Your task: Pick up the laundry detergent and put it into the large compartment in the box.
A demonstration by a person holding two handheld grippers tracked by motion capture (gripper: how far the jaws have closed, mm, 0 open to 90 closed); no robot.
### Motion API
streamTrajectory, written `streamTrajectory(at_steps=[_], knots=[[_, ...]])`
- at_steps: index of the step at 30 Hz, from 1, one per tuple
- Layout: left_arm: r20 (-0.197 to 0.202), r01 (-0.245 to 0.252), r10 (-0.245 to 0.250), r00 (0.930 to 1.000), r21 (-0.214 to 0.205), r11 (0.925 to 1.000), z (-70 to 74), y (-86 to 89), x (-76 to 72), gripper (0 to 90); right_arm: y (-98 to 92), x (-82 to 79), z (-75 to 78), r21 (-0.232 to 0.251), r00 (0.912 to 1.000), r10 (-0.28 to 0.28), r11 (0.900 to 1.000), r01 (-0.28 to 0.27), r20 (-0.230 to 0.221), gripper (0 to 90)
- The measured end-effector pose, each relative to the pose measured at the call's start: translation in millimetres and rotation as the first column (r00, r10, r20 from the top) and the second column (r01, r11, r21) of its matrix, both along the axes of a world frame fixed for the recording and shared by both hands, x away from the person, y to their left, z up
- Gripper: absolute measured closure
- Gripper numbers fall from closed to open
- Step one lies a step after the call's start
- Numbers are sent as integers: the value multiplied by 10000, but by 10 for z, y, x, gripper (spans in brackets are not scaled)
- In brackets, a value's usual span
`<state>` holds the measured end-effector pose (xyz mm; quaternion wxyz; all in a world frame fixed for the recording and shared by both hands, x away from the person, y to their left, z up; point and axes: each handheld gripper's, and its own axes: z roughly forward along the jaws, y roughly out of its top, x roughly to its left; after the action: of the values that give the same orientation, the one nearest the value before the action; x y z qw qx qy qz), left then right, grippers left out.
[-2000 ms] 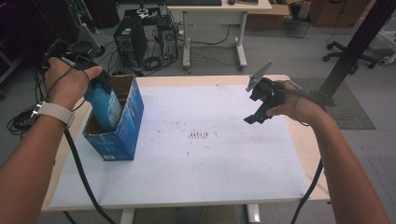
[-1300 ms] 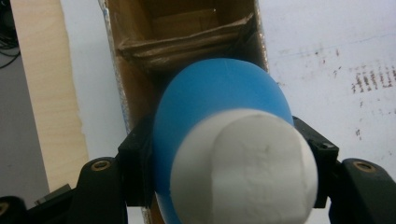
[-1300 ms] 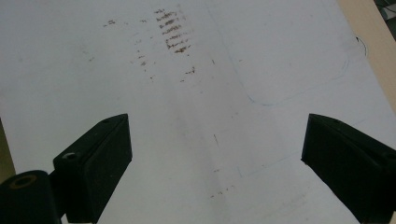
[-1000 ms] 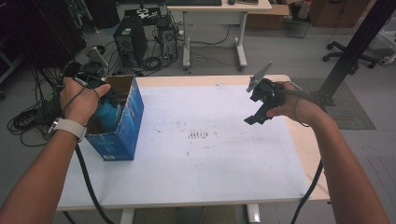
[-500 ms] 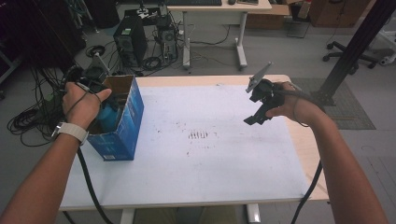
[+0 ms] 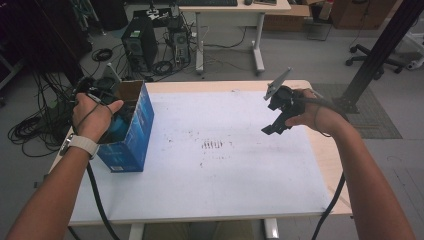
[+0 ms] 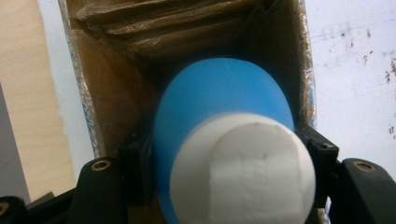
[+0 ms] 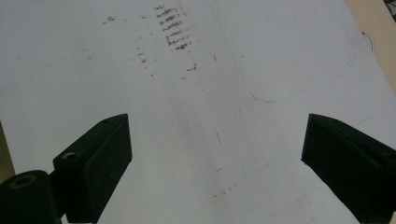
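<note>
A blue bottle (image 7: 219, 107) with a white cap (image 7: 243, 168) sits between the jaws of my left gripper (image 7: 226, 170), which is shut on it. The bottle points down into an open cardboard box (image 7: 112, 84) with blue outer walls (image 6: 135, 135) at the table's left edge. In the high view the person's left hand covers most of the gripper, and a bit of the blue bottle (image 6: 119, 127) shows inside the box. My right gripper (image 6: 274, 114) hangs above the right half of the table, open, with nothing between its jaws (image 8: 215, 163).
The white table sheet (image 6: 220, 170) carries brown smudges (image 6: 212, 145) near its middle. Behind the table stand a second desk (image 6: 235, 20), computer towers (image 6: 140, 45) and cables on the floor. A black post (image 6: 375, 55) rises at the right.
The left hand has lowered the blue bottle from a tilt above the box down into it. The right hand has stayed still.
</note>
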<state>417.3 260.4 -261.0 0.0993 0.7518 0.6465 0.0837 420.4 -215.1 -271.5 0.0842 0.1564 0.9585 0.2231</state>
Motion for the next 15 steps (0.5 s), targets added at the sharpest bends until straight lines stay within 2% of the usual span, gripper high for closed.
streamTrajectory(at_steps=[15], knots=[[-162,37,-36,9999,83,10000,-146,13,3,372,4,6,-20,-12,10000,4,10000,-4,-27,86]])
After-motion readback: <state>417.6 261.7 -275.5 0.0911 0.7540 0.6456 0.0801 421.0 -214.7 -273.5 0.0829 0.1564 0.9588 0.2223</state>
